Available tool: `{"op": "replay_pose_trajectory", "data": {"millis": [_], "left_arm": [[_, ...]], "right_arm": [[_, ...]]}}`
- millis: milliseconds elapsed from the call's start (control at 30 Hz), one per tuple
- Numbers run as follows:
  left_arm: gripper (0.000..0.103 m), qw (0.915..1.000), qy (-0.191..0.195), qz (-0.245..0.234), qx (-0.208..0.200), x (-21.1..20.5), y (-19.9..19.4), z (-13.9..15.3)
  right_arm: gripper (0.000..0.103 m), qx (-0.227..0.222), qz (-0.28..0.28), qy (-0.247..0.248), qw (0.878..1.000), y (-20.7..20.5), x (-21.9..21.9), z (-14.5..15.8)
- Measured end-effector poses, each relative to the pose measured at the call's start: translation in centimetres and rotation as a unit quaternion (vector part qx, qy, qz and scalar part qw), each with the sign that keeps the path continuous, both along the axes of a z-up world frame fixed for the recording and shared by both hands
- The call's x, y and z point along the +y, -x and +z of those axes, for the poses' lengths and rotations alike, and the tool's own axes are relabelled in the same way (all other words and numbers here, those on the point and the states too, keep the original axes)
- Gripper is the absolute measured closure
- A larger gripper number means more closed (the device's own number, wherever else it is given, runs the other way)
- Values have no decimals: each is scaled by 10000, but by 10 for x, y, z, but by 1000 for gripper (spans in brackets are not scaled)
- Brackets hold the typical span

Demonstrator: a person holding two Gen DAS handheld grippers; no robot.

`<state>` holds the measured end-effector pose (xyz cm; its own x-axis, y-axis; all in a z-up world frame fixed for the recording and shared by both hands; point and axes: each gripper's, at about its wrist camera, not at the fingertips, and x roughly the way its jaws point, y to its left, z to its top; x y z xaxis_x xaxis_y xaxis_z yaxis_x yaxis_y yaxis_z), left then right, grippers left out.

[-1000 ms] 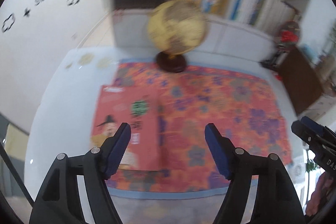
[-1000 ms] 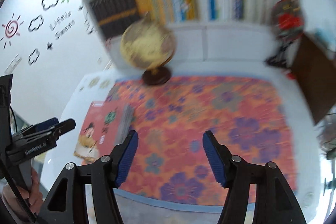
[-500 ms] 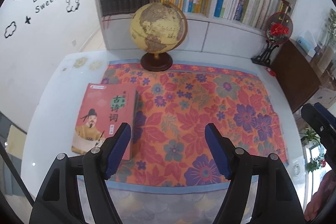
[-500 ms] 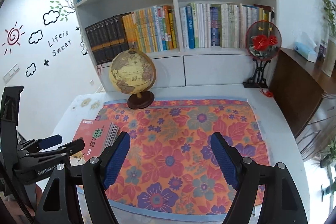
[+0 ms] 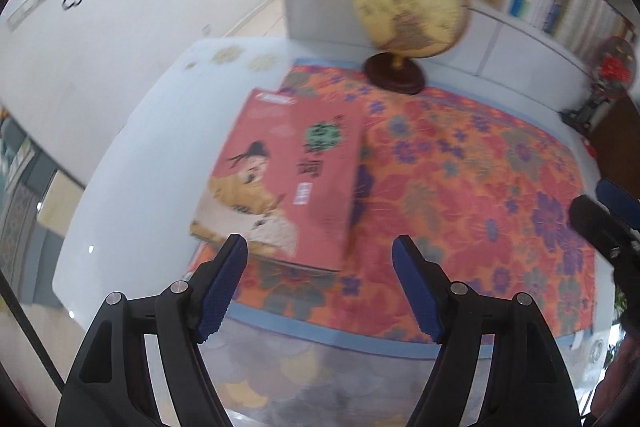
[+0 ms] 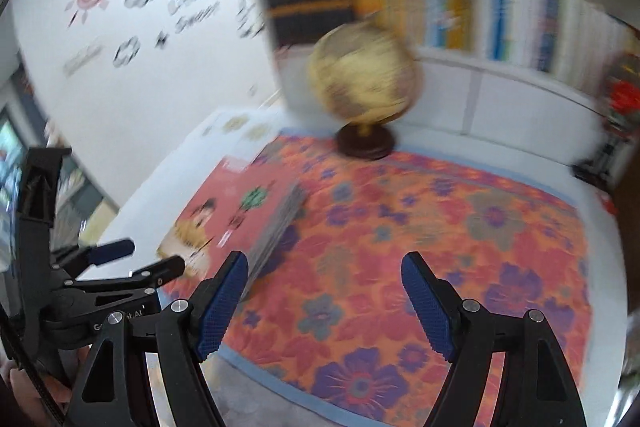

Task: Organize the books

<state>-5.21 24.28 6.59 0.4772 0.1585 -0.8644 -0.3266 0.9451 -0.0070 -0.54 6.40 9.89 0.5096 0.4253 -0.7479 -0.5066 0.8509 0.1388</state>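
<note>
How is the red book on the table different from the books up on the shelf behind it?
The red book stack lies flat on the flowered cloth, cover up, showing a drawn figure; the shelved books stand upright, showing only spines. The stack sits alone near the cloth's left edge; the shelved ones are packed in rows. The top cover is red; the shelved spines run black, orange, blue and white. Neither is held by any gripper.

The cloth (image 5: 460,187) is loud orange-red with purple and grey-green flowers and a blue border. The book (image 5: 288,179) at its 9 o'clock is red with a cartoon figure. Yellowish-tan globe (image 5: 412,11) on a dark brown base. Blue gripper pads (image 5: 224,287).
</note>
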Motion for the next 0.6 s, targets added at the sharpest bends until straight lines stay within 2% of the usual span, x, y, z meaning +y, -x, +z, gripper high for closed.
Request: {"op": "replay_pose_trajectory", "data": {"millis": [100, 133, 200, 333, 467, 600], "left_arm": [[30, 9999, -31, 124, 26, 21, 0, -7], [30, 9999, -26, 92, 29, 25, -1, -9], [30, 9999, -164, 18, -24, 32, -3, -11], [30, 9993, -246, -256, -138, 39, -10, -17], [30, 9989, -149, -429, -98, 45, -16, -27], [30, 9987, -206, -465, 20, 43, -18, -35]], "right_arm": [[26, 177, 254, 204, 9993, -8, 30, -14], [26, 205, 214, 359, 9989, -11, 40, -20], [26, 301, 106, 336, 9989, -14, 47, -25], [26, 471, -257, 351, 9979, -21, 46, -34], [26, 438, -543, 525, 9962, -22, 40, -42], [26, 577, -718, 432, 9948, -22, 34, -46]]}}
